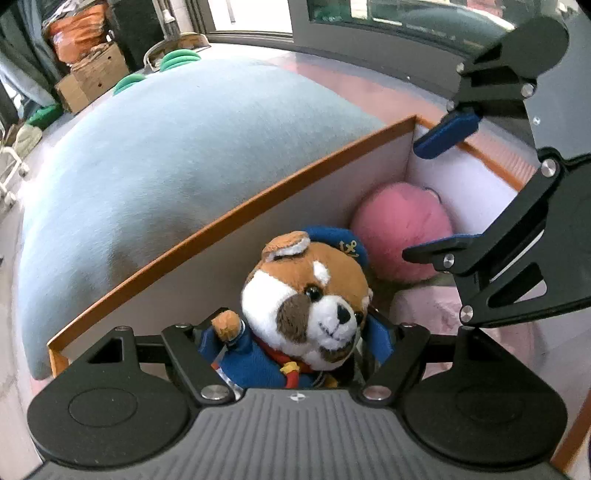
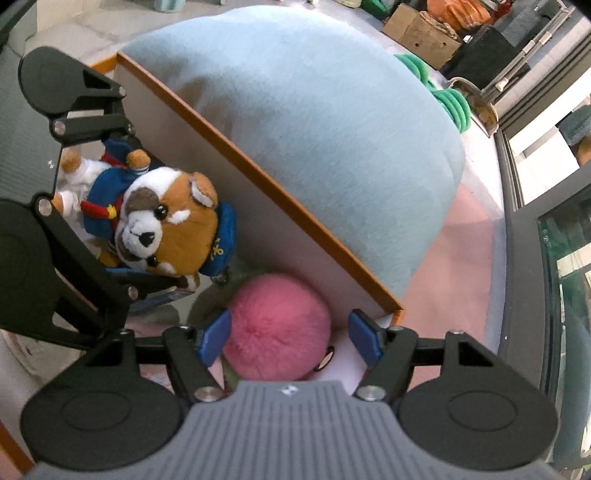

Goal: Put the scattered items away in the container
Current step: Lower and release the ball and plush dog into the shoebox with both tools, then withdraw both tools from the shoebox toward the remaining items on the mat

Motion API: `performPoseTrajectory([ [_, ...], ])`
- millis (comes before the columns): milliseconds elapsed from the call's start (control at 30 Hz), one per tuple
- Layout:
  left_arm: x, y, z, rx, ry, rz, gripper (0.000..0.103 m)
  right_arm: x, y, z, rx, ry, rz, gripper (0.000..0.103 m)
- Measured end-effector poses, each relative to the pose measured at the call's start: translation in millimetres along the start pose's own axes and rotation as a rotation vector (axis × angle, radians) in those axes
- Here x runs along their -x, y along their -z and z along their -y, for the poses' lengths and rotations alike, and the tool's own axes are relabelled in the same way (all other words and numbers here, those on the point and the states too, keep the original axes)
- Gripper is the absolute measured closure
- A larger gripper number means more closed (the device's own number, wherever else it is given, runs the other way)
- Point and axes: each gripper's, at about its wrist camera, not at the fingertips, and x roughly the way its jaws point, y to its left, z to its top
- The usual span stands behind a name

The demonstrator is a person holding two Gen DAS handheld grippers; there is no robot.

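Your left claw (image 1: 295, 339) wide around dog toy (image 1: 310, 295), pads look clear, toy down in box (image 1: 229, 218). Right claw (image 2: 290, 336) parted, pink ball (image 2: 277, 328) loose between, also in box. Drop step looks finished. Next: lift both straight out, don't snag. Blue cushion (image 1: 166, 155) beyond.

Counting, by kind:

- Plush dog (image 1: 314, 299) in blue sailor cap: one, sitting lower centre of left wrist view, left-centre of right wrist view.
- Pink fluffy ball (image 2: 275, 328): one, lying lower centre of right wrist view.
- Box (image 1: 229, 218) with orange rim, white walls: one, holding both toys.
- Pale blue cushion (image 2: 314, 122): one, filling upper centre.
- Cardboard cartons (image 2: 421, 29): two showing, upper right.
- Green round pieces (image 2: 450, 99): several stacking, exact number unclear.
- Grippers: two, left gripper (image 1: 295, 339), right gripper (image 2: 288, 336).
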Motion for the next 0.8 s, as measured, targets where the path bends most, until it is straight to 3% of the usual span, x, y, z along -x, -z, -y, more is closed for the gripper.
performPoseTrajectory([
  [233,18,-12,-13,0.074,0.004,0.056,0.005,28,6,4,-0.07,-0.01,0.029,0.037],
  [800,90,-18,0,0.038,-0.037,0.156,0.005,72,20,19,-0.095,-0.009,0.082,0.037],
])
